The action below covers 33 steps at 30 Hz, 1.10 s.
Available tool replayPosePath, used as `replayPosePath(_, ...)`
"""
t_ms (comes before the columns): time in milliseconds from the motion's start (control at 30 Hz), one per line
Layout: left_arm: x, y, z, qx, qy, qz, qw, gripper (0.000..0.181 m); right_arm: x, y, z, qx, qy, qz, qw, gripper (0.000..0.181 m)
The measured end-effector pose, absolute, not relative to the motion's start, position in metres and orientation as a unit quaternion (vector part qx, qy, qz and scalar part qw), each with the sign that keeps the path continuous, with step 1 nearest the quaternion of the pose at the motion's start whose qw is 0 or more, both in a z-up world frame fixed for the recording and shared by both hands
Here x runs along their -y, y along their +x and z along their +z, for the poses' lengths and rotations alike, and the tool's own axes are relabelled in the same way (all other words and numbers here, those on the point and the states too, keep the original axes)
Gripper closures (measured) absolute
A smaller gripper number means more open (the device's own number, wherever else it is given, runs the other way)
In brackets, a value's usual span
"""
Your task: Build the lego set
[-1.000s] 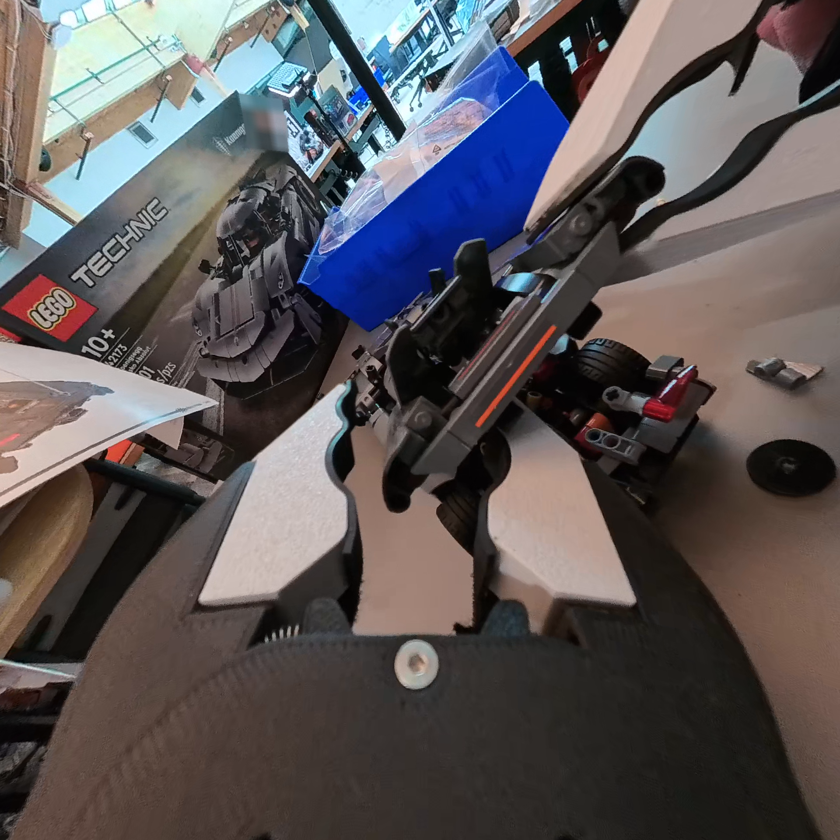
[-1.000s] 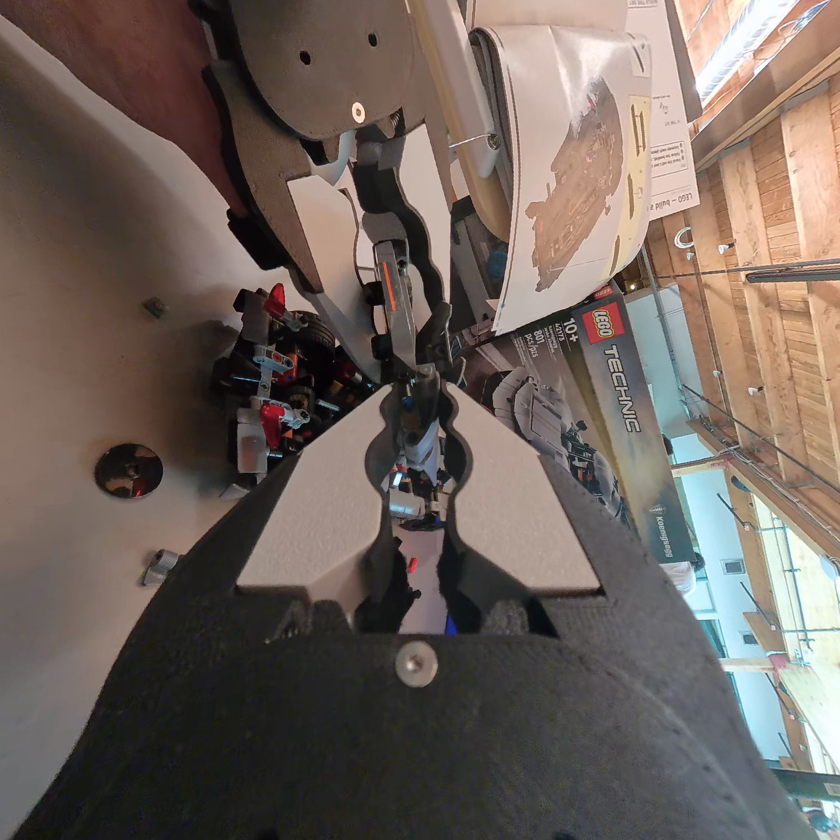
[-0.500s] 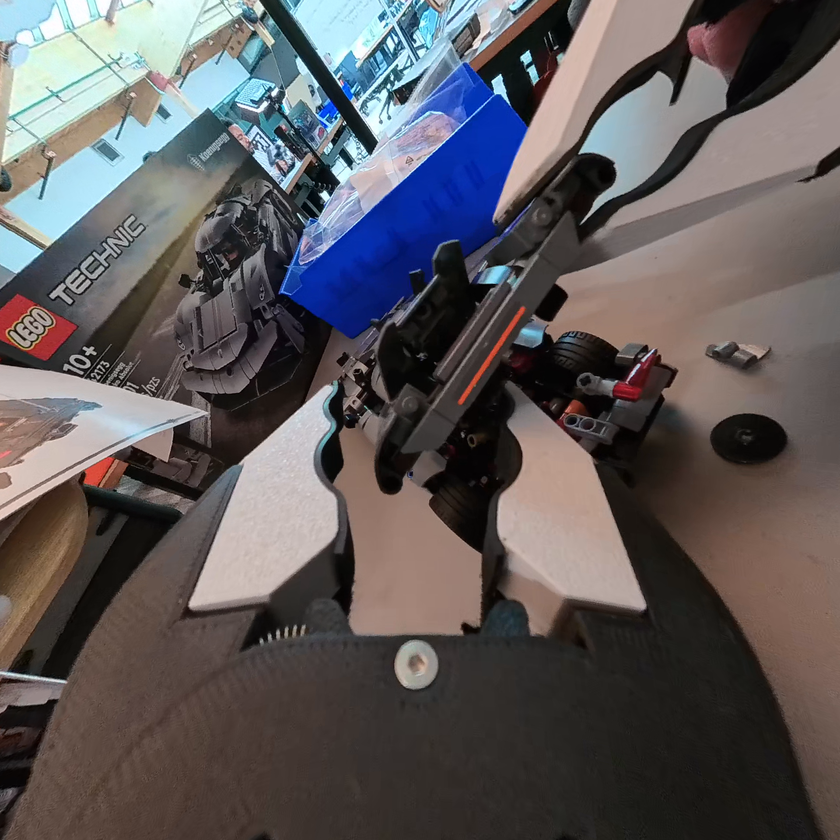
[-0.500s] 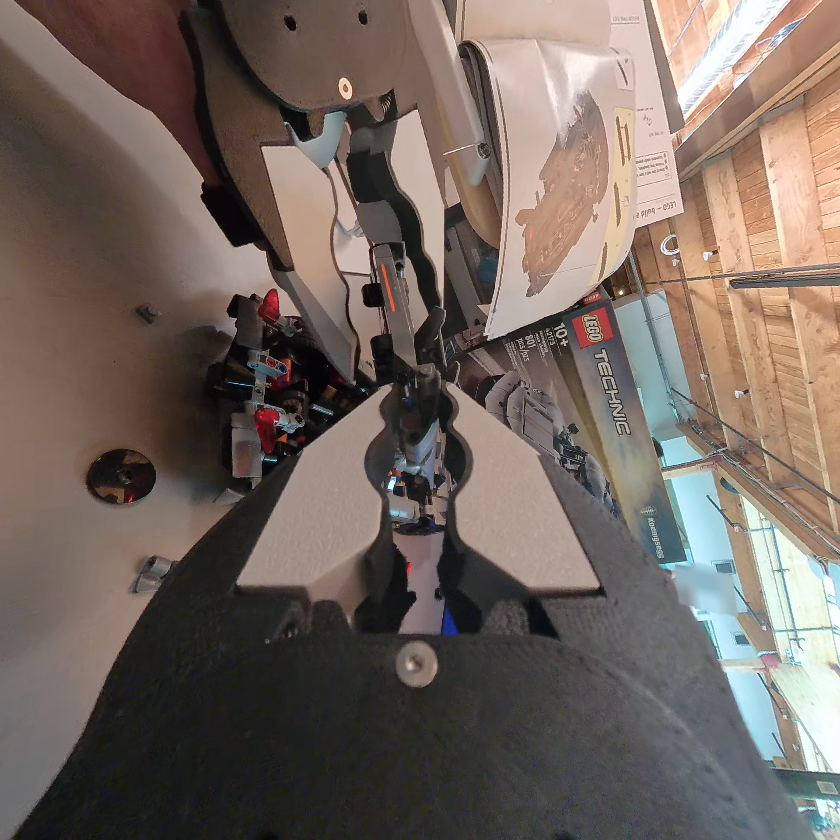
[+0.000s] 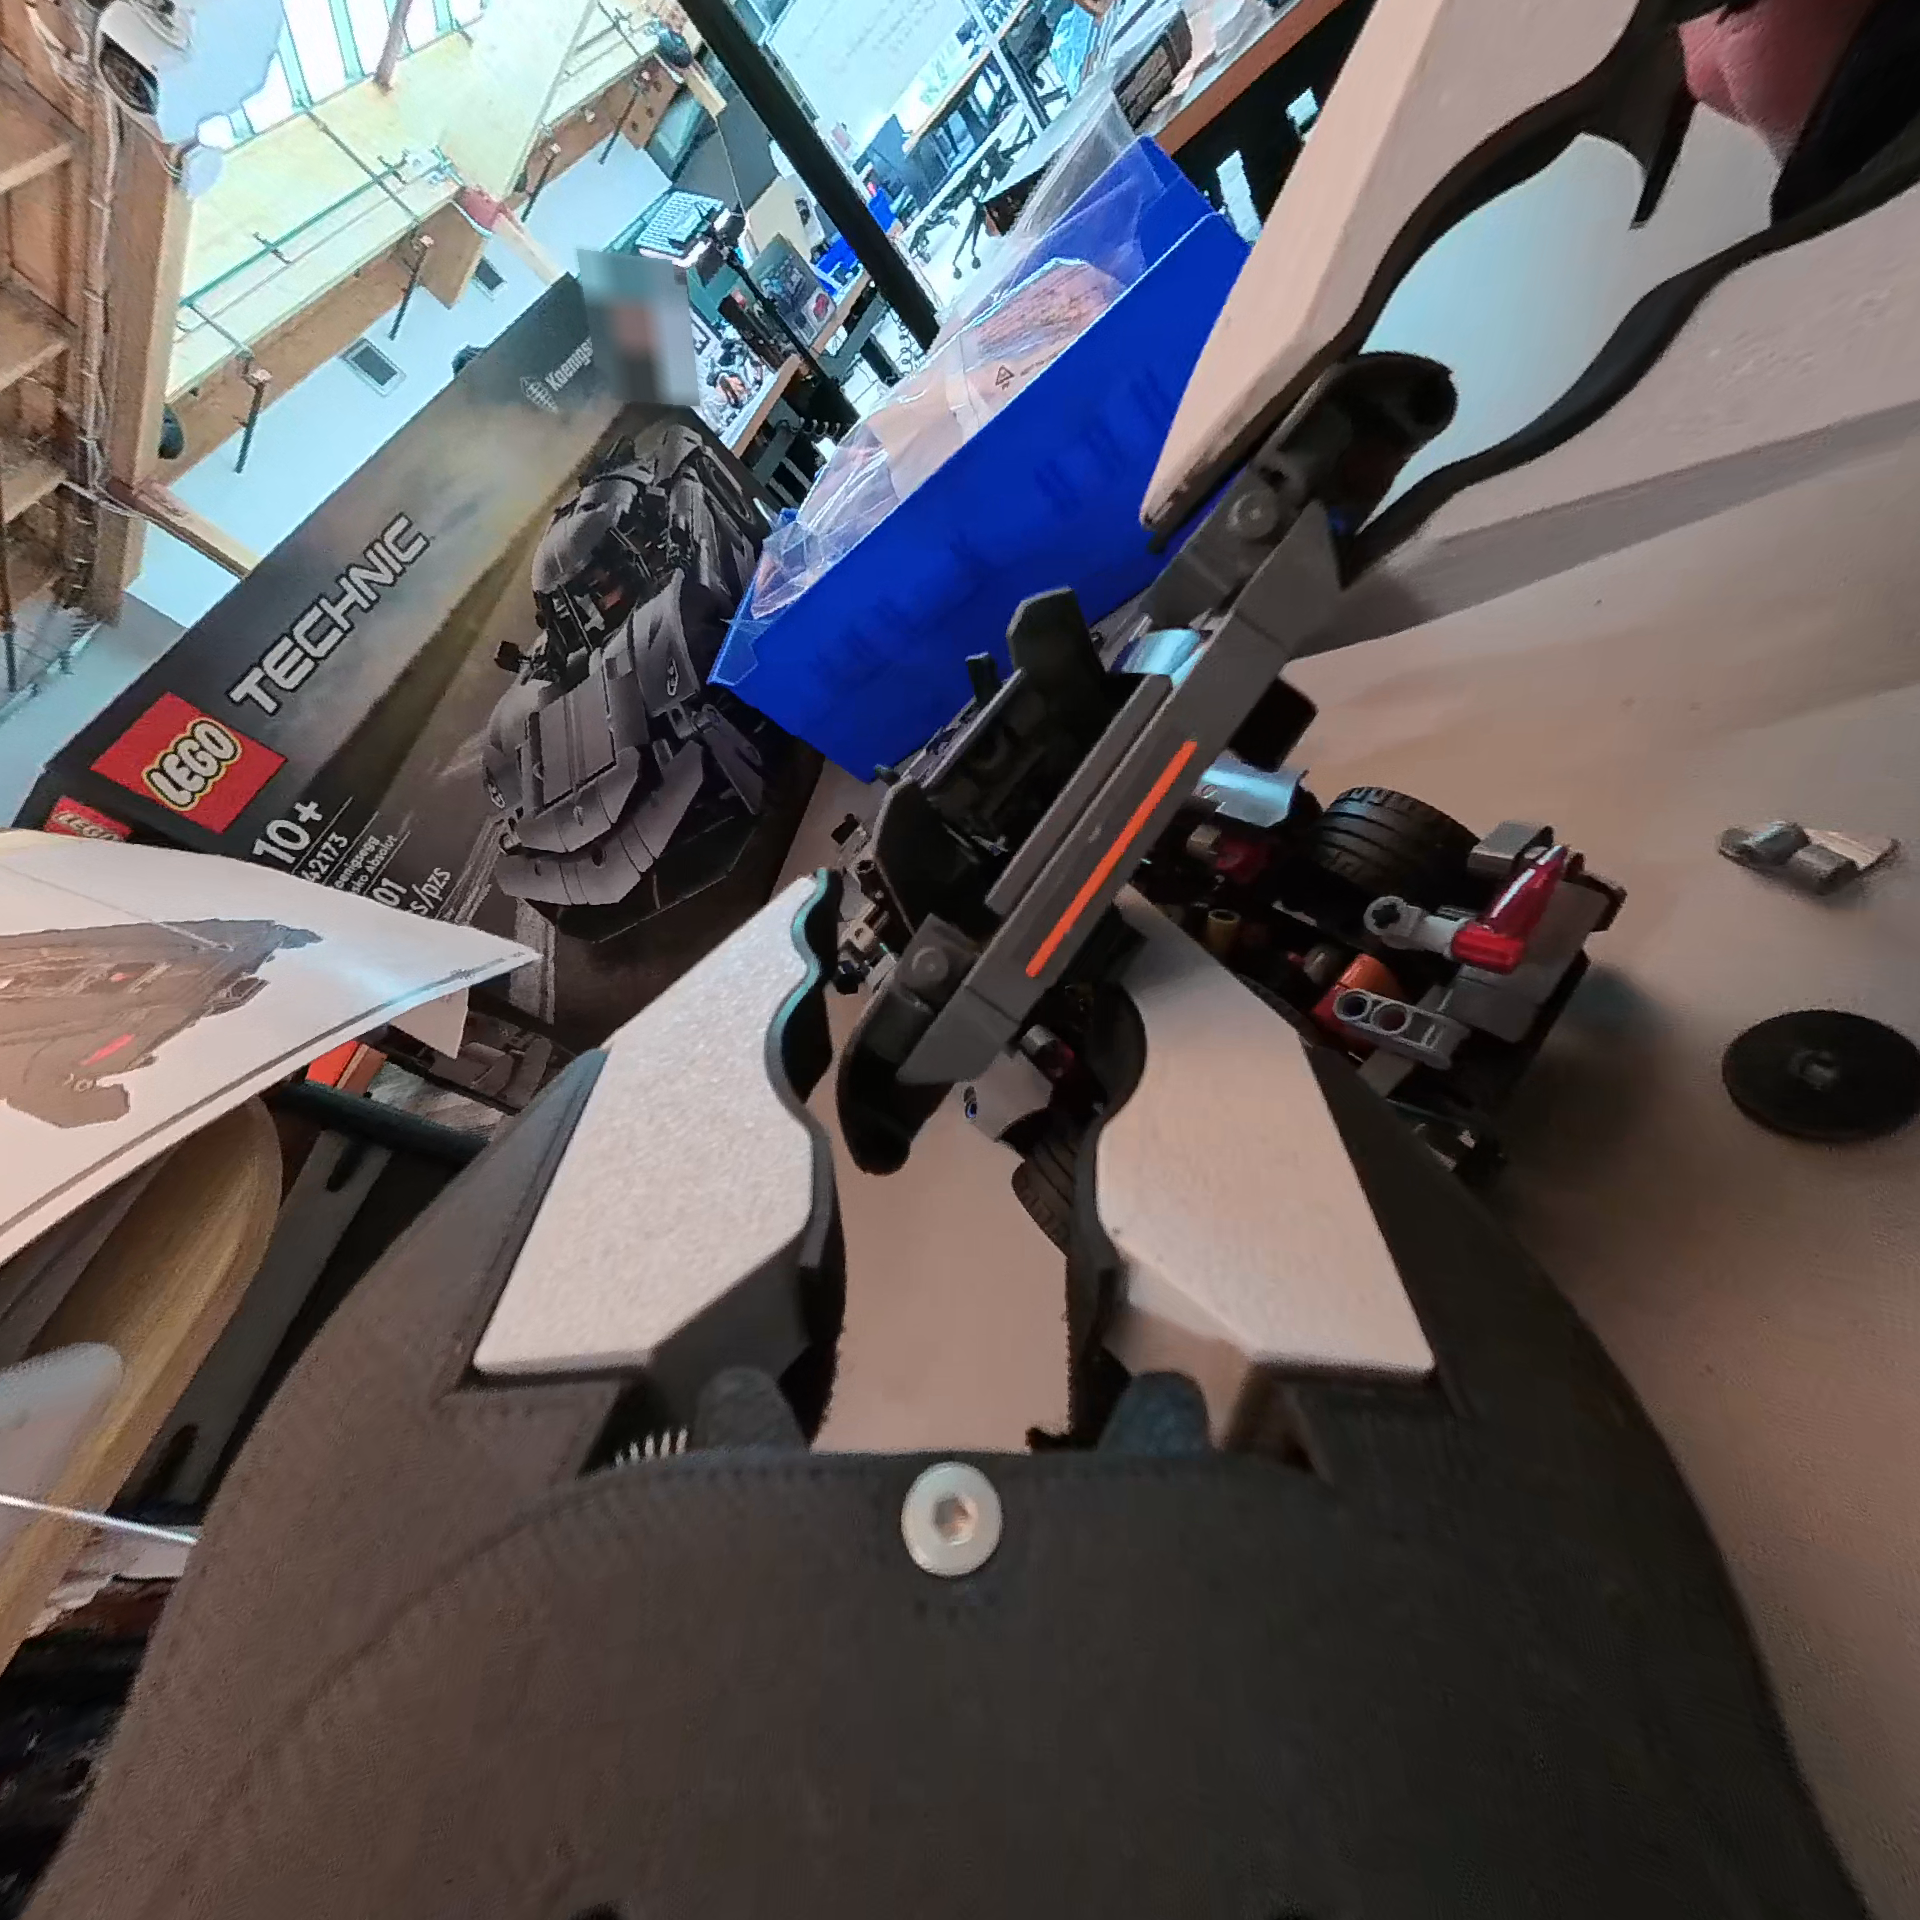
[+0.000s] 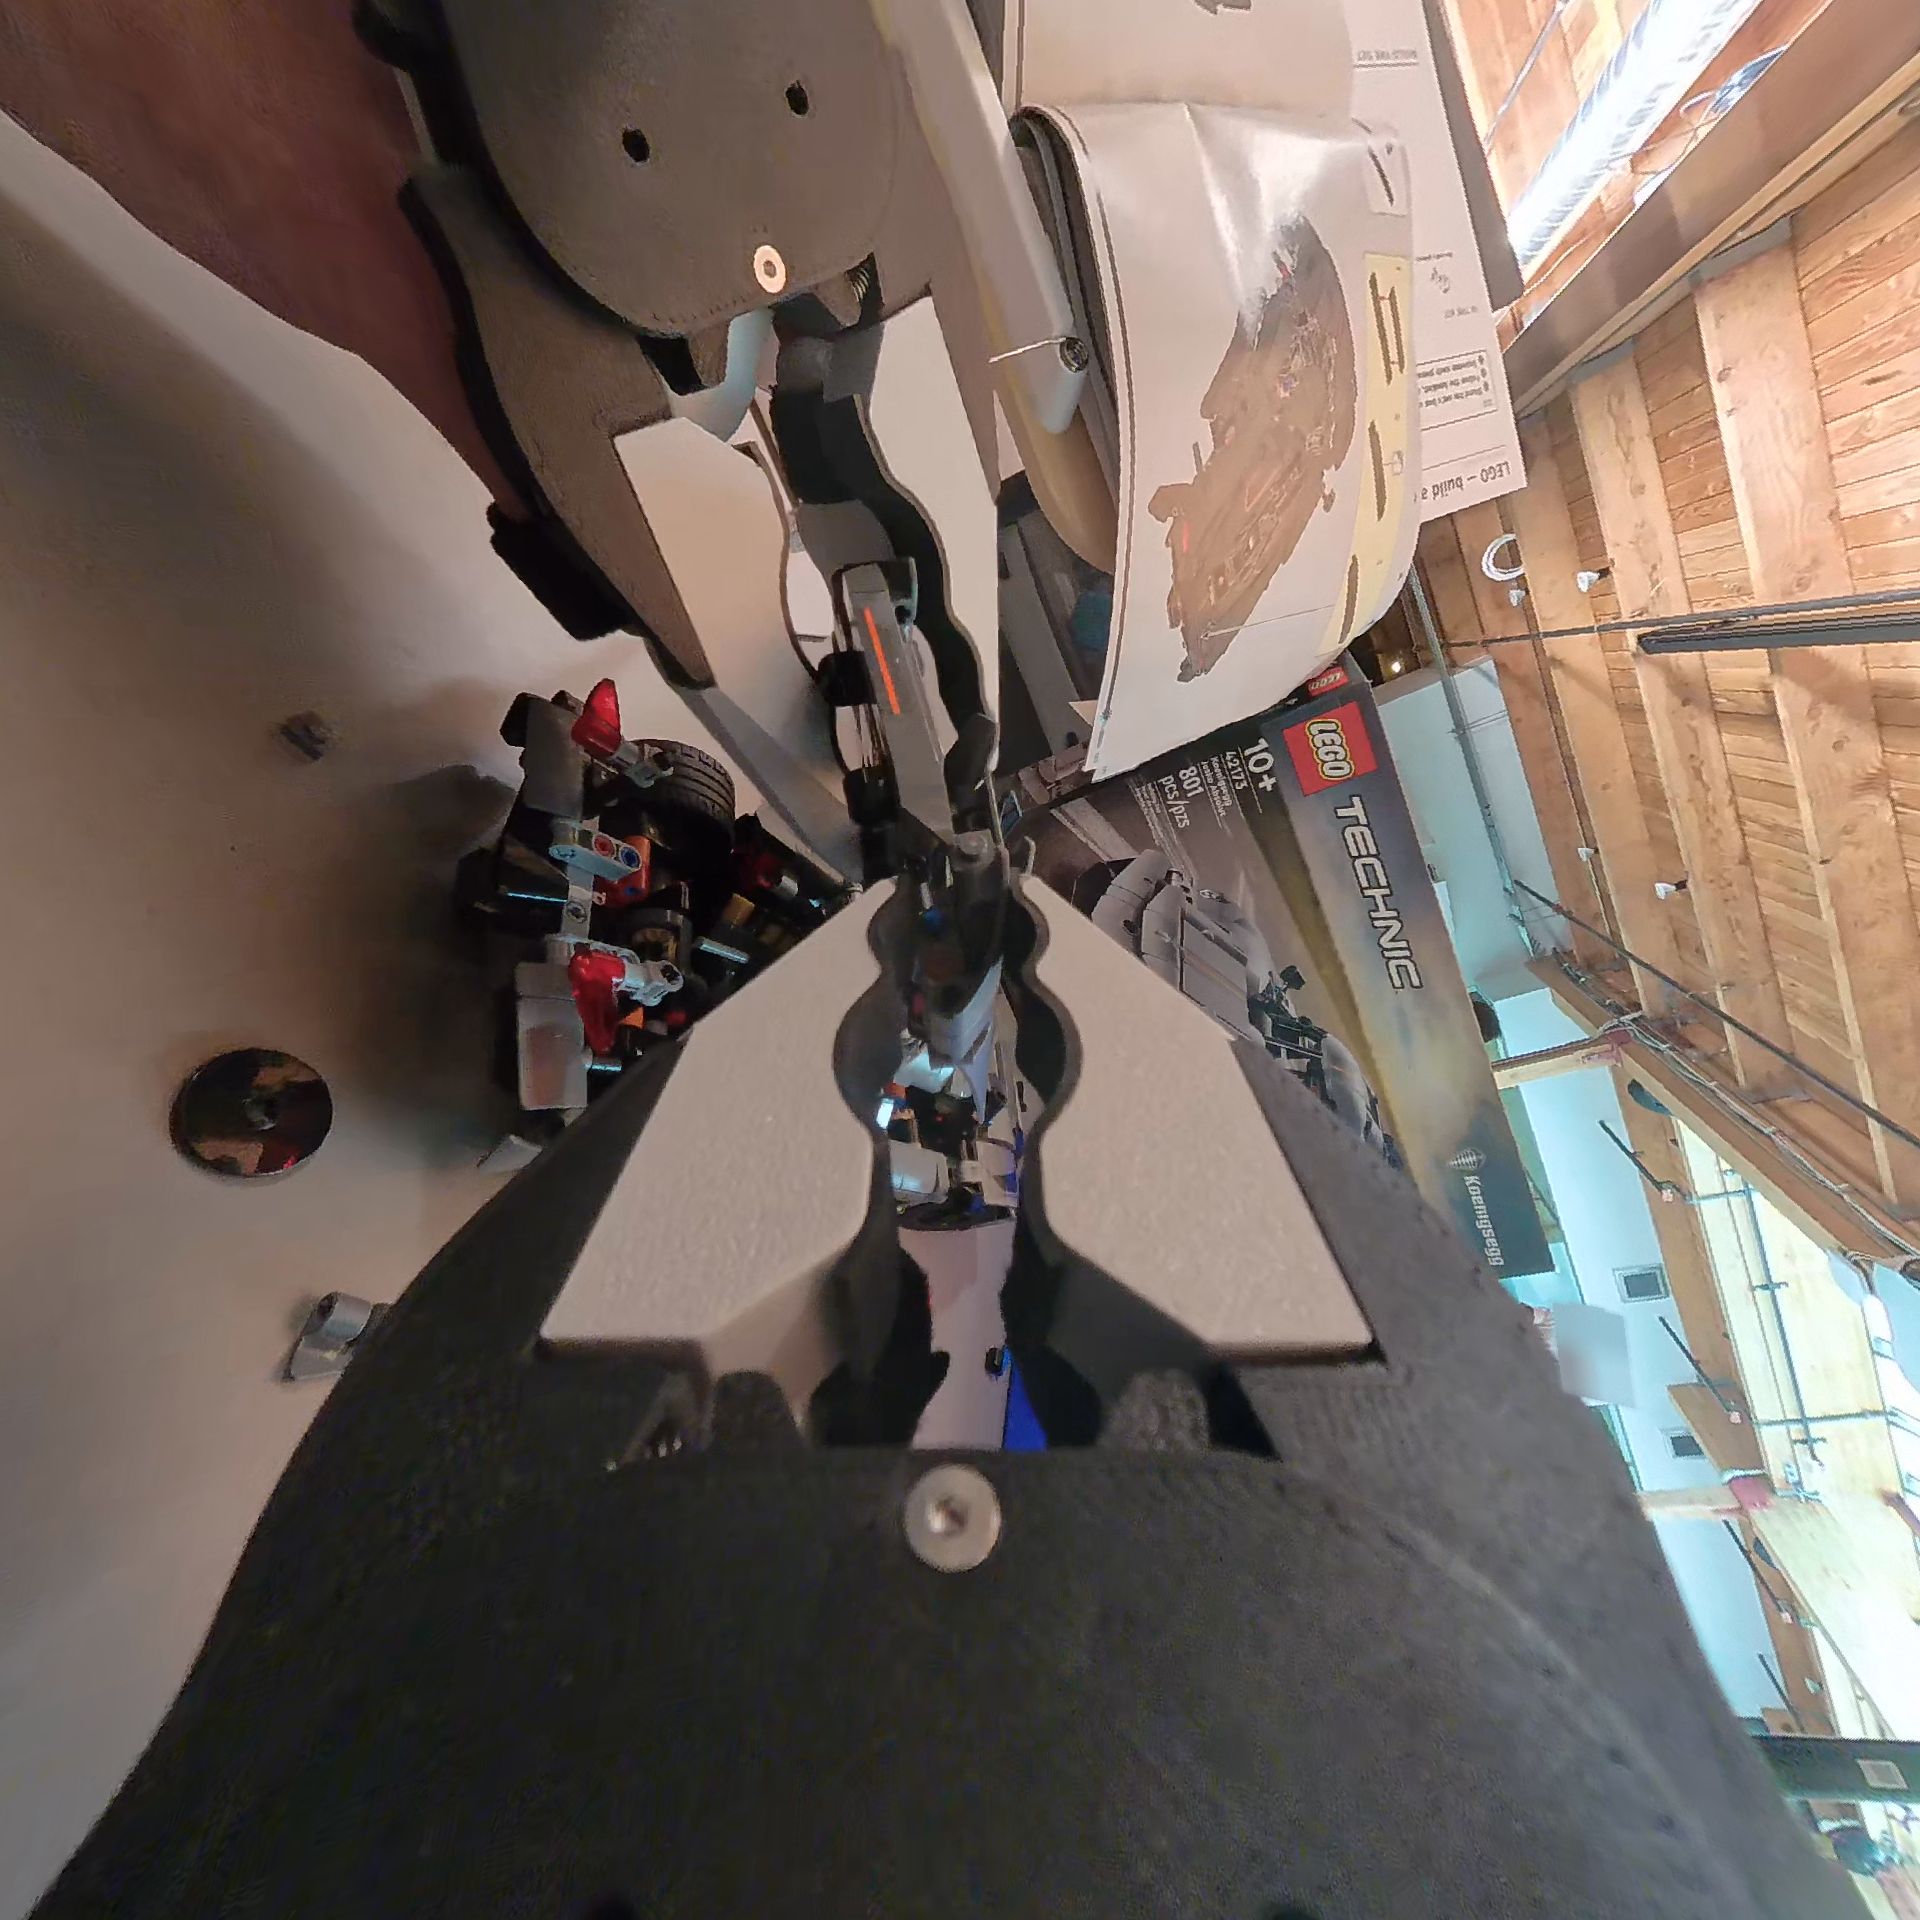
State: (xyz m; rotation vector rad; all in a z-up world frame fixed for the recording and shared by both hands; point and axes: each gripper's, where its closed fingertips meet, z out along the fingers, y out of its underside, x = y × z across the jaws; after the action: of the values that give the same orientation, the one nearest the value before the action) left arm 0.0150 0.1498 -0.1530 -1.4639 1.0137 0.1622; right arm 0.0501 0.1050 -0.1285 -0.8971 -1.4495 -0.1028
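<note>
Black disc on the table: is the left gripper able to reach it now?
Probably yes. The black disc lies alone on bare table beside the car model, nothing over it. But the left gripper first must back off the grey panel between its fingers.

Printed text sits on the dark set box (image 5: 416, 665): red logo patch, white lettering, numerals. White wall sheet (image 6: 1455, 395) and clear bag (image 5: 966, 384) in blue bin (image 5: 987, 582) carry small print.
</note>
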Motion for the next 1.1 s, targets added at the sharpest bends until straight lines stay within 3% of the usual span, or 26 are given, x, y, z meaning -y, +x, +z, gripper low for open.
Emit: replayPosePath(1100,-0.157,0.017,-0.156,-0.442,-0.653,0.070,0.612,0.146,-0.118,0.051,-0.125,0.621,-0.414,-0.061,0.662,0.165)
